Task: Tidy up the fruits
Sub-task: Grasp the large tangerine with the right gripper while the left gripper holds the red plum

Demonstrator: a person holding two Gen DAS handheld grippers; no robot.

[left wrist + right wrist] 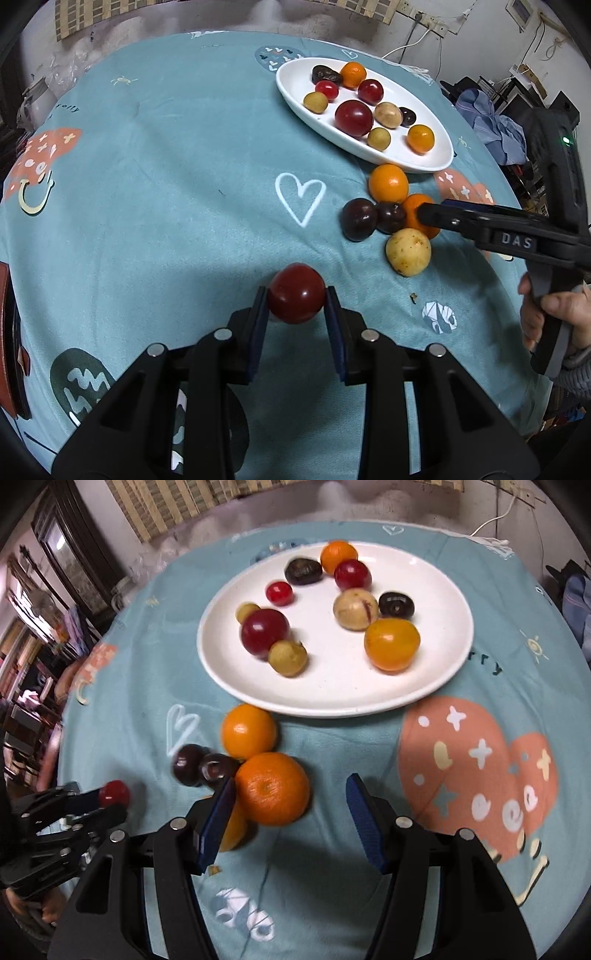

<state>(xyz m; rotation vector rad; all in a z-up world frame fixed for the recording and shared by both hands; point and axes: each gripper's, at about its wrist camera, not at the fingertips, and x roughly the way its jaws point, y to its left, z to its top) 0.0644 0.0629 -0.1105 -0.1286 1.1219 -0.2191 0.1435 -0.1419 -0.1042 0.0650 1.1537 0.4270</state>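
Note:
My left gripper (295, 300) is shut on a red plum (296, 292), held just above the teal cloth; it also shows at the left of the right wrist view as the left gripper (110, 796). My right gripper (291, 786) is open around a large orange (272, 788): the left pad is close beside it and the right pad stands well apart. Beside that orange lie a second orange (249, 732), two dark plums (188, 764) and a yellow fruit (408, 252). A white oval plate (332, 698) behind them holds several fruits.
The teal patterned tablecloth (166, 184) covers a round table. A hand (543, 314) grips the right tool at the right edge of the left wrist view. A small crumb (413, 298) lies on the cloth. Clutter, cables and furniture stand beyond the table's edge.

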